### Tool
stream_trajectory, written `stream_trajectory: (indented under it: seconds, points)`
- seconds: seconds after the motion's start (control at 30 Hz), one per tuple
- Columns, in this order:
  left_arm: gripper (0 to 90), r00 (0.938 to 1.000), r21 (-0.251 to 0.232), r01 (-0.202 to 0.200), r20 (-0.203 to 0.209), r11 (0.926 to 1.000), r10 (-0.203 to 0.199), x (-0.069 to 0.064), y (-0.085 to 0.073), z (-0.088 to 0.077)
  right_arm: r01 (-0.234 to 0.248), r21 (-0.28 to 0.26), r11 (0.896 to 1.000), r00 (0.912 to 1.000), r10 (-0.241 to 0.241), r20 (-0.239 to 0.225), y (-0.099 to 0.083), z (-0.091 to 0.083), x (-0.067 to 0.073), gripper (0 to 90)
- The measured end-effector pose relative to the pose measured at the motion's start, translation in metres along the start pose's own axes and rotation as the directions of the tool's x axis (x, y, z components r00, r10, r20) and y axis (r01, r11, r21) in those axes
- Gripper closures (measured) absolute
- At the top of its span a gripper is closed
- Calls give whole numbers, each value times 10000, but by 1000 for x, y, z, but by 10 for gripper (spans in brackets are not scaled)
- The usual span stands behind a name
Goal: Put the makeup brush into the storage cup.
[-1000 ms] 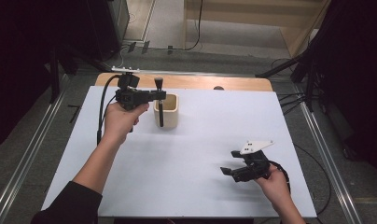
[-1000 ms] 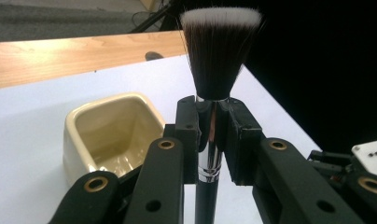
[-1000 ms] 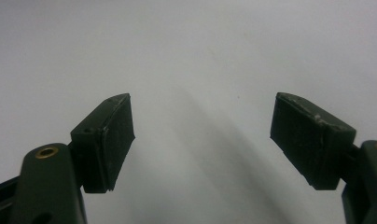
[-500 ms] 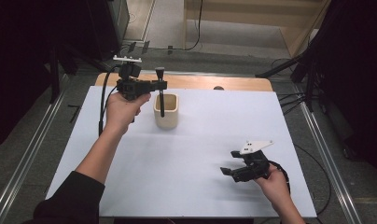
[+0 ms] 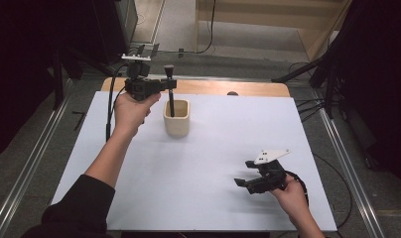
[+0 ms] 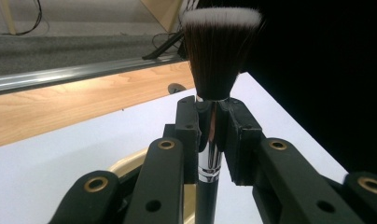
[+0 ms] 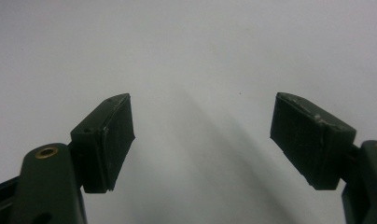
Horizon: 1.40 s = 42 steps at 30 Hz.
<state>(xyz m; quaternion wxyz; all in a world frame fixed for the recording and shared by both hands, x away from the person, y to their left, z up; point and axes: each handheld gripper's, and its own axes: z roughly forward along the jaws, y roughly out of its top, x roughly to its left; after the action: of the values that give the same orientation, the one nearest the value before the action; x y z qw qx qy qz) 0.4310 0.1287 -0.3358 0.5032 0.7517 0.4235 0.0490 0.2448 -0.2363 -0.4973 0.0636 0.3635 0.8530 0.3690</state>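
Half the brush [image 6: 210,140] handle seemingly hides inside the cup [image 5: 176,119].

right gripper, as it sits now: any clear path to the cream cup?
Probably yes. The right gripper rests low on the white mat with its fingers open and empty, and bare mat lies between it and the cup. The left gripper holds a brush upright over the cup, crowding the top.

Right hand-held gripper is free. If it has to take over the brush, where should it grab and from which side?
Probably the black handle below the left hand-held gripper, coming level from the cup's right. The brush stands upright, bristles up, its ferrule already clamped, so only the lower shaft is free.
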Motion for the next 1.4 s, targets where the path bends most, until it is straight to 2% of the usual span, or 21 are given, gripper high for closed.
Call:
stream_trajectory:
  seconds: [0.17, 0.23, 0.37, 0.67, 0.8, 0.93, 1.17, 1.23, 1.4]
  points:
    - [782, 9998, -404, -107, 175, 9991, 114, 5, 0, 6, 29, -68, 10000, 10000, -29, -54, 1, -1, 0, 228]
    - [782, 9999, -471, -46, 144, 9989, 53, 9, 0, 10, 34, -74, 10000, 10000, -35, -44, 1, -1, 1, 228]
    - [782, 9998, -660, -179, -30, 9977, 177, 13, 0, 14, 62, -18, 10000, 10000, -62, -60, 1, 0, 1, 228]
    - [781, 9978, -611, -548, -412, 9966, 523, 16, -1, 24, 59, -4, 10000, 10000, -59, -27, 1, 0, 1, 228]
    - [780, 9975, -706, -551, -479, 9960, 518, 17, -1, 26, -20, -14, 10000, 10000, 20, -64, 0, 0, 0, 228]
    - [780, 9962, -591, -682, -582, 9959, 648, 18, -3, 30, -22, -51, 10000, 10000, 21, -91, 1, 0, 0, 228]
    - [780, 9961, -516, -687, -585, 9963, 657, 22, -11, 39, 5, -50, 10000, 10000, -5, -90, 0, 0, 0, 228]
    - [780, 9950, -461, -794, -636, 9958, 764, 22, -13, 41, -8, -34, 10000, 10000, 7, -89, 0, 0, 0, 228]
    - [780, 9958, -478, -789, -504, 9957, 765, 21, -17, 44, 13, -40, 10000, 10000, -13, -96, 0, 0, 1, 228]
